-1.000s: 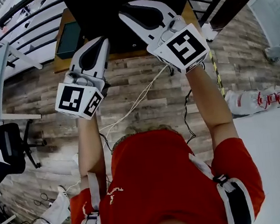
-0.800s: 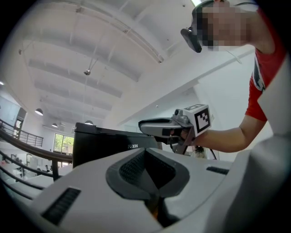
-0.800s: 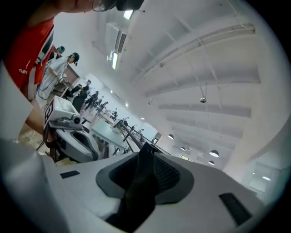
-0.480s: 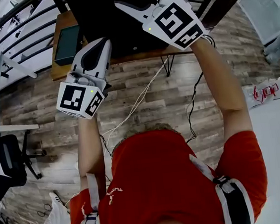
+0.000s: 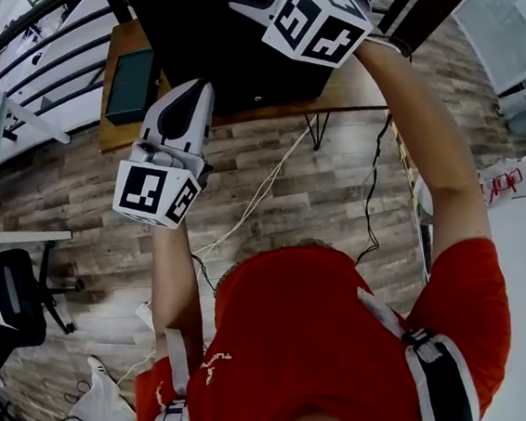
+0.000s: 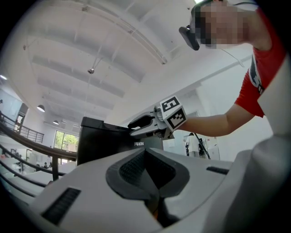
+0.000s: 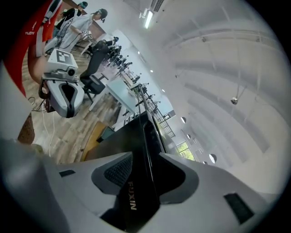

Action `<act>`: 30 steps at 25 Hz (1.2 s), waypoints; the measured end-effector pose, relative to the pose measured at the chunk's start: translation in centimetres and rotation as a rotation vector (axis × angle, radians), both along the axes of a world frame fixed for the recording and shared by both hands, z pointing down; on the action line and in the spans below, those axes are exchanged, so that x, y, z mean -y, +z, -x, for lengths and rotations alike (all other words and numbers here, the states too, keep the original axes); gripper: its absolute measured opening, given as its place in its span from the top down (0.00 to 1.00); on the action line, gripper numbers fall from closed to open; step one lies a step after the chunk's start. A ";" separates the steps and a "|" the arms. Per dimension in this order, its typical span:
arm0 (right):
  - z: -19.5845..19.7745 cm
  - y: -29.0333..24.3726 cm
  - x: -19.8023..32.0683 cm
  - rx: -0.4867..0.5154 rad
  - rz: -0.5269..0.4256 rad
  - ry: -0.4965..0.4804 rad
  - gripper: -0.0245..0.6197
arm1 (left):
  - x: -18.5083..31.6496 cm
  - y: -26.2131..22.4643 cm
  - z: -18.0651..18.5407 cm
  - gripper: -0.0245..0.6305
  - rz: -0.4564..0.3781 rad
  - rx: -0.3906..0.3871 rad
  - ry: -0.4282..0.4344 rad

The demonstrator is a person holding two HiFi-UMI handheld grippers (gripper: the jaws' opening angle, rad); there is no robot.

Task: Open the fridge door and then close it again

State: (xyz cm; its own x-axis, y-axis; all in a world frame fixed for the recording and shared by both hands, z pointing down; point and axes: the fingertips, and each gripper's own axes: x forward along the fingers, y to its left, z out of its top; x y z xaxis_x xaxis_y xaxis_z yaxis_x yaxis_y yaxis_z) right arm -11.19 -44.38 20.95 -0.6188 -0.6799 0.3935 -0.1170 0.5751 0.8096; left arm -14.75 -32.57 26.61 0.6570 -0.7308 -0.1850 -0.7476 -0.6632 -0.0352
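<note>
Black fridge on wooden tabletop, right gripper jaws just opening wide, astride its upper edge, not clamping, left gripper closed, empty, alongside.

Brand name "FUXIN" in pale capitals on the front of the black fridge.
</note>
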 end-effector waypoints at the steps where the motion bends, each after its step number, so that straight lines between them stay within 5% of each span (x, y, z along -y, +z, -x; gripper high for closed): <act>1: 0.0 0.2 0.2 -0.019 0.009 0.000 0.66 | 0.0 0.1 0.0 0.95 0.002 -0.001 -0.002; 14: 0.8 2.7 1.6 -0.276 0.060 0.024 0.67 | -0.4 0.6 0.9 0.95 0.006 -0.019 -0.013; 30: 0.8 2.8 1.5 -0.305 0.021 0.045 0.71 | -1.5 1.7 1.4 0.95 0.028 -0.050 -0.026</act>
